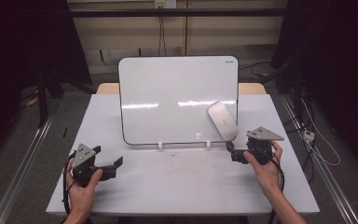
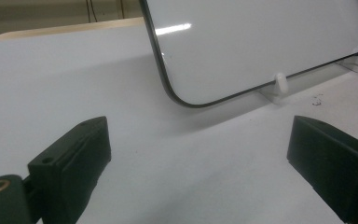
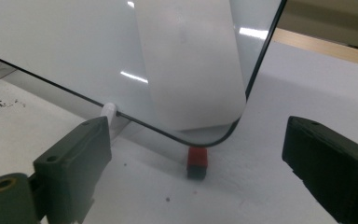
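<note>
A white dry-erase board with a dark rim stands leaning back on the white table, held by two small white feet. A white oblong eraser clings to its lower right corner, and appears large in the right gripper view as eraser. Below that corner a small red-topped black piece sits on the table. My left gripper is open at the front left, pointing at the board's lower left corner. My right gripper is open just short of the board's right corner, nothing between its jaws.
The board's white feet rest on the table ahead of the left gripper. Faint dark smudges mark the tabletop. A wooden edge shows behind the table. Cables lie on the floor at the right.
</note>
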A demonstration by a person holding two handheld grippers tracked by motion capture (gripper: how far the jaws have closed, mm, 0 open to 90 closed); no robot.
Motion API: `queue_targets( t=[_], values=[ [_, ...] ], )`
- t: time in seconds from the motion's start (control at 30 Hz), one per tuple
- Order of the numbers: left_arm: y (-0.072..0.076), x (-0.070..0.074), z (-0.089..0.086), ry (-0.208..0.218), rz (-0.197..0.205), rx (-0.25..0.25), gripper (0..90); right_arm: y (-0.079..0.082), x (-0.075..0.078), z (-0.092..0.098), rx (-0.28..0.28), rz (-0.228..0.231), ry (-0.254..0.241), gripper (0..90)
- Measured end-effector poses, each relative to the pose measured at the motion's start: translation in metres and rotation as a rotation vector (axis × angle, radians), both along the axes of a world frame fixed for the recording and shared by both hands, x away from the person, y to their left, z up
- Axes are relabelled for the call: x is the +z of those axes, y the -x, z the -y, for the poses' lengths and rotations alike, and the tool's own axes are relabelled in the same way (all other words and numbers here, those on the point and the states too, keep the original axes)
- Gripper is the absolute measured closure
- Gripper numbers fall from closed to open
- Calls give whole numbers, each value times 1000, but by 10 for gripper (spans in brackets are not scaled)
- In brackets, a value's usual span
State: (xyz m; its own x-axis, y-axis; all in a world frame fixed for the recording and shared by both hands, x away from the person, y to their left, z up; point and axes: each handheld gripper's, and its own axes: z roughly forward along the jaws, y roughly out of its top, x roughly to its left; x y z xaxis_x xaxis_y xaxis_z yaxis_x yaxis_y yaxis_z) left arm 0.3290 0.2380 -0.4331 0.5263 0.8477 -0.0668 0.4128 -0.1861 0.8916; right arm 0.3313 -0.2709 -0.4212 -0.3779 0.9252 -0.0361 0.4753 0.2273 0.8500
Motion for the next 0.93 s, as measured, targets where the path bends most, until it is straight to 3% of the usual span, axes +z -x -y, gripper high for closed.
queue_targets(
  t=[0.47,0.67,0.8,0.93],
  values=[
    [4,1,-1,-14,0,10,62,32,-17,23,-83,-6,-45,83],
    [6,1,1,-11,0,17,62,45,-24,29,-92,3,-52,83],
    [7,0,2,-14,-4,12,62,47,-23,28,-86,26,-49,79],
    [6,0,2,-20,-9,13,62,45,-25,28,-84,4,-49,82]
  ],
)
